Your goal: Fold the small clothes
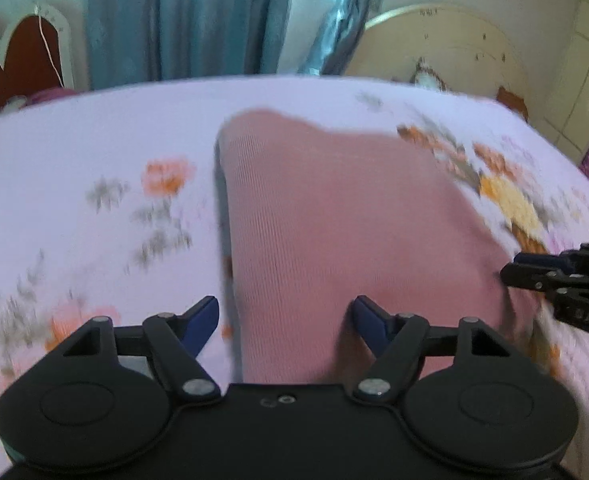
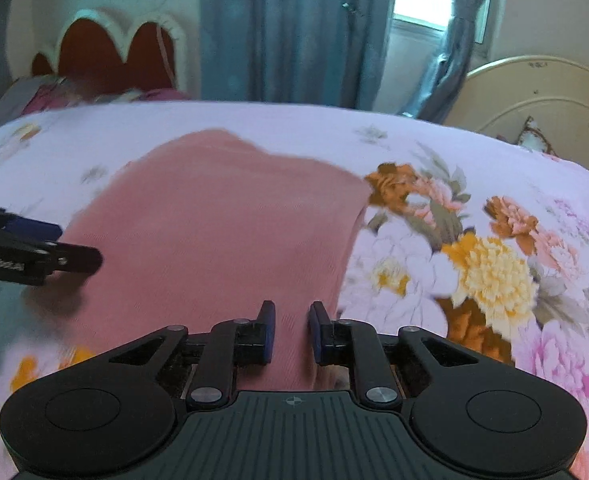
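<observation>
The pink garment [image 1: 334, 216] lies on the flowered bedsheet [image 1: 94, 152], its far end spread flat toward the middle of the bed and its near edge running under both grippers. It is a ribbed knit, and the left side looks like a straight folded or hemmed edge in the left wrist view.

The right gripper [image 2: 292, 330] has its jaws drawn close together with a strip of the near edge rising between the pads; it appears to be pinching the cloth near the garment's right corner. The left gripper [image 1: 286, 320] stands fairly wide, with the near left part of the garment between its fingers [image 1: 368, 322], and the pads do not press on it. Its left finger sits over the bedsheet just beside the garment's left edge.

The step in hand seems to be taking both near corners to carry them over to the far end. To do it well, the left gripper should settle on the edge and catch only the garment, not the sheet under it, before any lift. Both grips ought to sit level with each other so the fold line runs straight across. The pictures are blurred, so how many layers the right pads hold is unclear.

Beyond the bed hang blue curtains [image 2: 294, 28], with a red headboard [image 2: 114, 48] at far left.
</observation>
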Action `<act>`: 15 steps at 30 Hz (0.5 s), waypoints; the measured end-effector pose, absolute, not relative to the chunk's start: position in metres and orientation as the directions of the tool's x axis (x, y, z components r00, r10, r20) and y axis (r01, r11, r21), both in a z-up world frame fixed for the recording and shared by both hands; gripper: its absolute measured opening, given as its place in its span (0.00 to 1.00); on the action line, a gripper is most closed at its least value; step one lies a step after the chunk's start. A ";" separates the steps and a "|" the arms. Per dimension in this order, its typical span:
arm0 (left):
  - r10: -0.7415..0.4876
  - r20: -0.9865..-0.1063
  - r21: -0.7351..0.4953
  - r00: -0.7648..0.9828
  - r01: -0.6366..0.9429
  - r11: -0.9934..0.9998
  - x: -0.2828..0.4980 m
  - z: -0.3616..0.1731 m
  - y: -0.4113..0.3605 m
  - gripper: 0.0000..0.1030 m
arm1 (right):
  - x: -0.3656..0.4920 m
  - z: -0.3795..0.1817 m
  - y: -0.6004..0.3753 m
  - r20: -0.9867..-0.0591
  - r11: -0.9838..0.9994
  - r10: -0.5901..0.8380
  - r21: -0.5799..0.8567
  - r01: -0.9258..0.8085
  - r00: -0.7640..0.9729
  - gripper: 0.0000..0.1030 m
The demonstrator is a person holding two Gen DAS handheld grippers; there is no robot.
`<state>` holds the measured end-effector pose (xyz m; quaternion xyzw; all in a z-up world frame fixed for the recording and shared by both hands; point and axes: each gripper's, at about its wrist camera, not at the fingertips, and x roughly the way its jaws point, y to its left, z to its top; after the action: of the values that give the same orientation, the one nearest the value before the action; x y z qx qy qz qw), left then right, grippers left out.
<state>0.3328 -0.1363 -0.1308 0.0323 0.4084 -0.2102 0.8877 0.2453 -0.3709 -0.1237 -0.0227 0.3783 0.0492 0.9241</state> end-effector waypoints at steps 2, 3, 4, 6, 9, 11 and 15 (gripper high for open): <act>-0.343 -0.756 -0.127 0.558 0.389 0.912 0.330 -0.141 -0.136 0.73 | 0.237 -0.133 -0.370 -0.719 0.993 0.051 -0.035 -0.110 0.693 0.16; -0.347 -0.763 -0.147 0.546 0.375 0.915 0.331 -0.146 -0.135 0.73 | 0.236 -0.141 -0.372 -0.737 0.994 0.025 -0.056 -0.098 0.675 0.16; -0.351 -0.760 -0.163 0.547 0.363 0.917 0.332 -0.148 -0.133 0.74 | 0.235 -0.148 -0.376 -0.750 0.995 0.014 -0.057 -0.085 0.661 0.16; -0.344 -0.759 -0.149 0.553 0.366 0.918 0.330 -0.149 -0.135 0.74 | 0.234 -0.153 -0.385 -0.748 0.997 0.033 -0.018 -0.070 0.662 0.16; -0.342 -0.773 -0.152 0.534 0.366 0.918 0.331 -0.142 -0.137 0.73 | 0.236 -0.151 -0.389 -0.756 0.998 0.046 0.003 -0.066 0.653 0.16; -0.349 -0.773 -0.166 0.530 0.363 0.917 0.332 -0.133 -0.136 0.75 | 0.236 -0.148 -0.401 -0.760 0.997 0.078 0.065 -0.043 0.646 0.16; -0.367 -0.751 -0.201 0.549 0.339 0.919 0.340 -0.116 -0.131 0.88 | 0.236 -0.128 -0.417 -0.737 0.986 0.143 0.167 -0.026 0.661 0.16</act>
<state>0.3396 -0.1307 -0.1165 -0.0162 0.4302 -0.2005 0.8800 0.2361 -0.4171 -0.1284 0.0712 0.4093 0.0465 0.9084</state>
